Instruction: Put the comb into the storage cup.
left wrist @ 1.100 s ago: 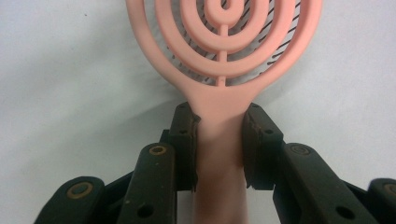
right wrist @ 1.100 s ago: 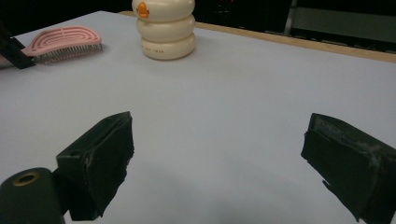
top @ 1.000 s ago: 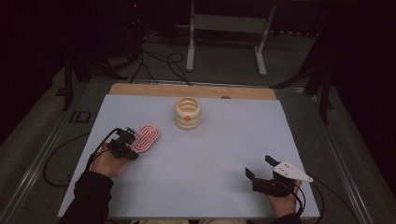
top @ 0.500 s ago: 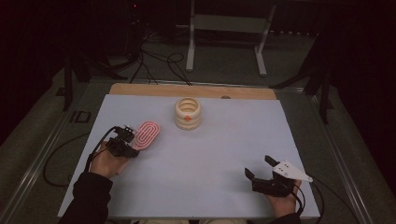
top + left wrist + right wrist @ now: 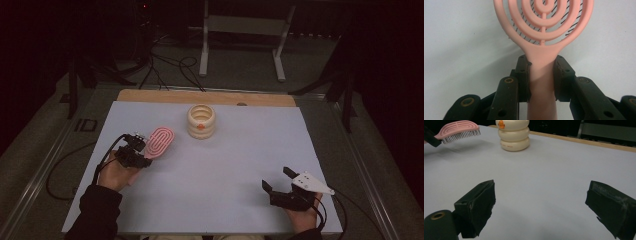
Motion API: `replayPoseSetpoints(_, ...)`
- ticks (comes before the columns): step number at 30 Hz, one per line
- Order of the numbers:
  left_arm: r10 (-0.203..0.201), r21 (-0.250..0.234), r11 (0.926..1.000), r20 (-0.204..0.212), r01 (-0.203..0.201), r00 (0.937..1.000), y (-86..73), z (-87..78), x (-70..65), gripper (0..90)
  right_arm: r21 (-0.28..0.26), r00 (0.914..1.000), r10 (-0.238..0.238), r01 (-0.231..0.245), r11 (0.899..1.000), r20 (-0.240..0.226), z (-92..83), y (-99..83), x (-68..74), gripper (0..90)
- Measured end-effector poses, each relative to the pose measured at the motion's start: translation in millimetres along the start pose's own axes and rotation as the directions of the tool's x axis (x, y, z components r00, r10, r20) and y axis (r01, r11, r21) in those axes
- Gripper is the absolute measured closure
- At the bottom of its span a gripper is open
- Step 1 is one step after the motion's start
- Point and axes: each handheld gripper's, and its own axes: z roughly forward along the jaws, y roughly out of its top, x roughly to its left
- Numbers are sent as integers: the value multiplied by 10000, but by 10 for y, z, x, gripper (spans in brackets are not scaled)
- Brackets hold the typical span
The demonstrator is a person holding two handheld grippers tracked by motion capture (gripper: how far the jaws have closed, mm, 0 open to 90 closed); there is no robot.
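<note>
A pink hairbrush (image 5: 160, 141) with a looped back and dark bristles hangs a little above the white table top at the left. My left gripper (image 5: 141, 151) is shut on its handle; in the left gripper view both pads clamp the pink handle (image 5: 541, 75) just below the head. In the right gripper view the brush (image 5: 459, 130) is lifted, bristles down. A cream ribbed cup (image 5: 201, 121) with an orange spot stands behind it at mid table. My right gripper (image 5: 278, 181) rests near the front right edge, open, with nothing between its black pads (image 5: 480, 202).
The white sheet (image 5: 230, 165) lies on a wooden board whose far edge (image 5: 210, 96) shows. Beyond are a dark floor, cables (image 5: 165, 65) and a grey metal stand (image 5: 240, 25). Metal rails run along both sides of the table.
My left gripper has carried the hairbrush slightly up and toward the cup. My right gripper has stayed still.
</note>
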Motion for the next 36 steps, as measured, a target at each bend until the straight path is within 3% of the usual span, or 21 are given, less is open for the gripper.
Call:
replayPoseSetpoints(15, 115, -696, 9975, -48, -118, 9999, 29, -92, -80, 706, 80, 10000, -1, 1, 10000, -16, 12, -4, 6, 83)
replayPoseSetpoints(36, 575, -1498, 9871, 85, -556, 9983, 111, -198, -309, 706, 180, 9999, 17, -15, 9998, -150, 38, -2, 31, 83)
